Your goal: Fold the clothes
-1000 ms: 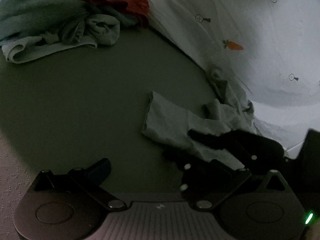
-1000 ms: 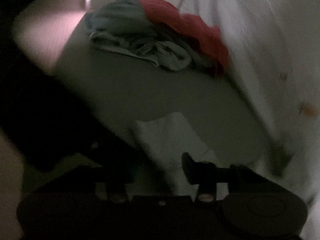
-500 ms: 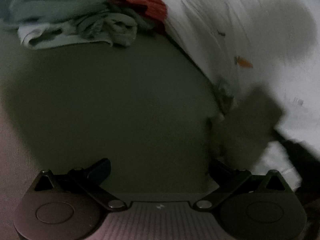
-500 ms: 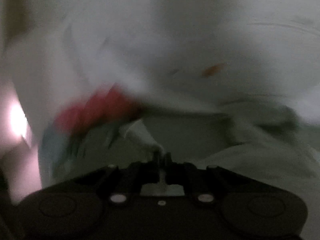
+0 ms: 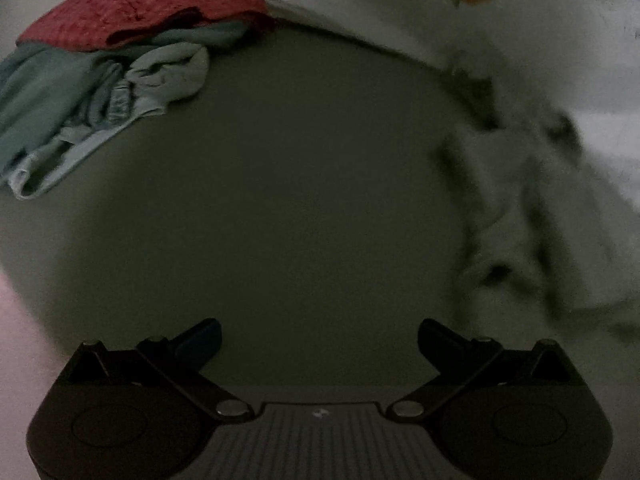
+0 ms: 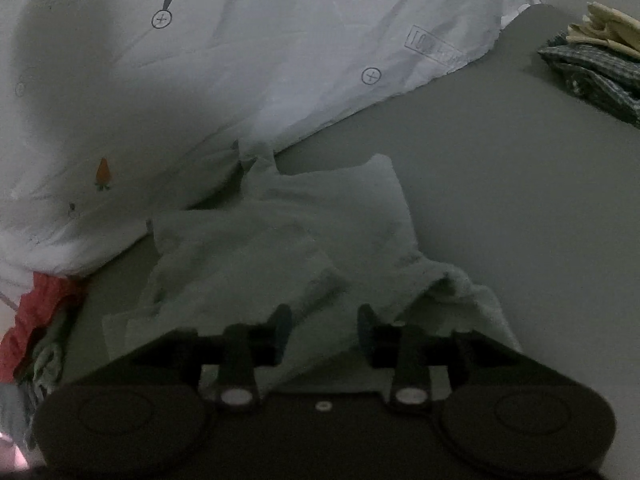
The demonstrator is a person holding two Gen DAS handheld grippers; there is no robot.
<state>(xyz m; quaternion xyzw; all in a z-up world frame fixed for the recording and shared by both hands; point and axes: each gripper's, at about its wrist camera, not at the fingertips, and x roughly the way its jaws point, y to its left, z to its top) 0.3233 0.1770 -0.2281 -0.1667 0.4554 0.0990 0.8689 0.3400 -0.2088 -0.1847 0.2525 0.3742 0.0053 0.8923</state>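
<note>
Garment (image 6: 304, 232) beside sheet (image 6: 248, 64) edge, right gripper (image 6: 324, 330) parted above

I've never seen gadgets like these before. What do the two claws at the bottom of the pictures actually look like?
Both are dark, nearly black. The left claw has a broad body with a ribbed centre panel, a round disc at each side, angled struts on silvery pivot screws, and two short fingers. The right claw is similar: two round discs, silvery screws, and stubby fingers. No cables, sleeves or hands show.

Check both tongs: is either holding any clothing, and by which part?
Nothing is held. The left tongs gape over bare surface; the right tongs stand open above the pale crumpled garment.
</note>
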